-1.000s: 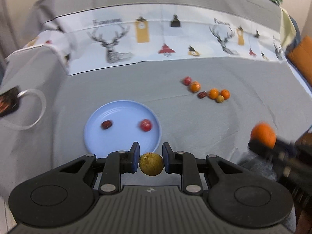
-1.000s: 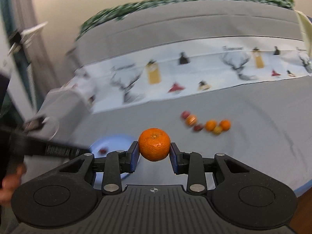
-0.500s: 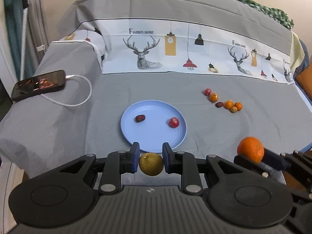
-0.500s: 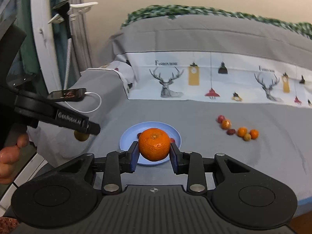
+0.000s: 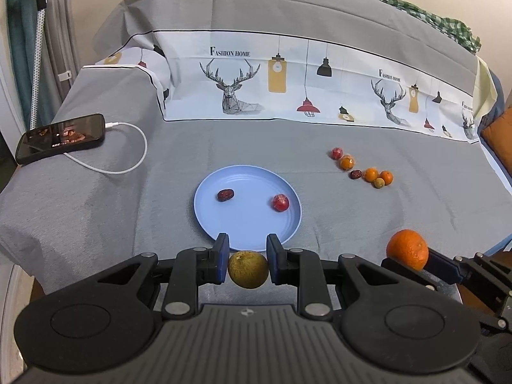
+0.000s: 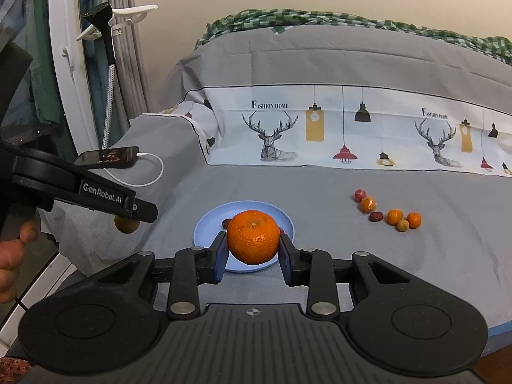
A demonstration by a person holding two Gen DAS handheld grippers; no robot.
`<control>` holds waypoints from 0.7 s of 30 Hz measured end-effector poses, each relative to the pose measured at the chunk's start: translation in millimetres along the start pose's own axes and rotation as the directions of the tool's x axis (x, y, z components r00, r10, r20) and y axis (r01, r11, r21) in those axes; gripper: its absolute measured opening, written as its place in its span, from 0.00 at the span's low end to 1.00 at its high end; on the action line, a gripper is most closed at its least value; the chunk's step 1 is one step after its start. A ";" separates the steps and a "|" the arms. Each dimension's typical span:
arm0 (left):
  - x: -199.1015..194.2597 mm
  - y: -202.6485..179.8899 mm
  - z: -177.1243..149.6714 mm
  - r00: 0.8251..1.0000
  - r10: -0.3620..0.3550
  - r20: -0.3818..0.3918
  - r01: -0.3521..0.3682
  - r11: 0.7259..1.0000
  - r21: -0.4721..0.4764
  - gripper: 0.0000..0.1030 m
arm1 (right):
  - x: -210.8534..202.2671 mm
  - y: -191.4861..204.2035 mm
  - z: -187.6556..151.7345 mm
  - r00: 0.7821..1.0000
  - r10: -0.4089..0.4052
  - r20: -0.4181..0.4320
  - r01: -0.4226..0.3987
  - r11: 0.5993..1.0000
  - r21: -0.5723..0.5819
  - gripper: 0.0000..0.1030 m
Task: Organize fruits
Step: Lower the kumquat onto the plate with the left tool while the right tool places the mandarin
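Observation:
My left gripper (image 5: 248, 257) is shut on a small brown-green fruit (image 5: 248, 273), held just short of the near rim of the blue plate (image 5: 246, 224). A dark red date (image 5: 225, 195) and a round red fruit (image 5: 280, 202) lie on that plate. My right gripper (image 6: 252, 251) is shut on a big orange (image 6: 253, 236), in front of the blue plate (image 6: 204, 227); the orange (image 5: 407, 249) also shows at the right in the left wrist view. A cluster of several small orange and red fruits (image 5: 364, 169) lies on the grey sheet to the right.
A phone (image 5: 60, 137) on a white cable (image 5: 128, 160) rests on the raised left part of the sheet. A deer-print cloth (image 5: 288, 89) runs across the back. A person's hand (image 6: 12, 249) holds the left gripper's handle. The bed's front edge is close below both grippers.
Both grippers drew back and swung left within the first half second, so the plate and fruit cluster look smaller and the phone came into view. Both grips are unchanged.

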State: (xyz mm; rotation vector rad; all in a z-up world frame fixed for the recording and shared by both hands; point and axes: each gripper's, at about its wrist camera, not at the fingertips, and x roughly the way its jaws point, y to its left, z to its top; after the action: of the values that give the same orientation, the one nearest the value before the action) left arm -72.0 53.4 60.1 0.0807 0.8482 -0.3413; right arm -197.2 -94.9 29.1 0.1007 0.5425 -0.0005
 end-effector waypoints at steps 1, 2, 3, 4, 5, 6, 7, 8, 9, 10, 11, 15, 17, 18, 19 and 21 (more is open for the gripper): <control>1.1 0.4 0.9 1.000 0.001 -0.001 -0.001 1.000 0.001 0.27 | 1.1 0.1 -0.2 1.000 0.001 -0.003 -0.001 1.000 0.000 0.34; 2.0 0.8 1.8 1.000 0.004 -0.001 -0.004 1.000 -0.001 0.27 | 2.4 0.2 -0.1 1.000 0.002 -0.006 -0.002 1.000 0.000 0.34; 3.2 1.3 2.6 1.000 0.004 -0.003 -0.004 1.000 -0.003 0.27 | 4.0 0.3 -0.2 1.000 0.003 -0.009 -0.003 1.000 -0.002 0.34; 4.0 1.9 3.1 1.000 0.003 -0.004 -0.003 1.000 -0.006 0.27 | 5.5 0.4 -0.1 1.000 0.004 -0.013 -0.004 1.000 -0.003 0.34; 5.2 2.9 4.1 1.000 0.002 -0.006 -0.002 1.000 -0.011 0.27 | 6.8 1.8 -0.6 1.000 0.004 -0.015 -0.004 1.000 -0.003 0.34; 6.8 3.3 5.5 1.000 0.003 -0.009 -0.003 1.000 -0.015 0.27 | 8.5 1.7 -0.3 1.000 0.004 -0.019 -0.004 1.000 -0.002 0.34; 8.2 3.5 6.6 1.000 0.003 -0.012 -0.004 1.000 -0.018 0.27 | 10.0 1.5 0.1 1.000 0.003 -0.023 -0.003 1.000 0.000 0.34; 9.8 3.7 7.8 1.000 0.000 -0.014 -0.001 1.000 -0.020 0.27 | 11.4 0.9 0.7 1.000 0.003 -0.027 -0.003 1.000 0.003 0.34; 11.2 3.8 8.6 1.000 -0.001 -0.014 0.001 1.000 -0.018 0.27 | 12.9 -0.3 1.2 1.000 0.006 -0.030 -0.006 1.000 0.002 0.34; 13.2 4.1 9.9 1.000 0.001 -0.015 -0.001 1.000 -0.017 0.27 | 14.4 -1.0 1.0 1.000 0.006 -0.030 -0.006 1.000 -0.002 0.34; 15.9 4.5 11.6 1.000 0.004 -0.018 -0.004 1.000 -0.017 0.27 | 16.6 -1.2 1.0 1.000 0.004 -0.031 -0.004 1.000 -0.007 0.34; 29.2 6.5 19.5 1.000 -0.002 -0.030 0.002 1.000 -0.018 0.27 | 29.5 -4.0 3.3 0.999 0.007 -0.051 -0.008 1.000 -0.009 0.34; 36.7 7.4 22.6 0.999 0.001 -0.034 -0.002 1.000 -0.019 0.27 | 37.9 -4.3 4.7 0.999 -0.001 -0.053 0.000 1.000 -0.020 0.34; 42.1 8.4 25.0 0.999 0.001 -0.042 -0.002 1.000 -0.022 0.27 | 42.5 -5.2 5.1 0.998 -0.001 -0.057 0.000 1.000 -0.019 0.34; 46.8 9.2 27.0 0.999 0.000 -0.049 -0.002 1.000 -0.025 0.27 | 47.5 -6.2 5.8 0.998 0.000 -0.064 -0.001 1.000 -0.016 0.34; 56.7 10.3 31.3 0.998 0.005 -0.059 -0.007 0.999 -0.032 0.27 | 59.3 -8.1 7.3 0.997 0.006 -0.081 -0.006 1.000 -0.009 0.34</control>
State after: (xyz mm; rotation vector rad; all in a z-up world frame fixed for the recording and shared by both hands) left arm -11.5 41.8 37.8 0.0642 0.9112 -0.3206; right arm -142.9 -102.0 3.9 0.0936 0.6227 0.0119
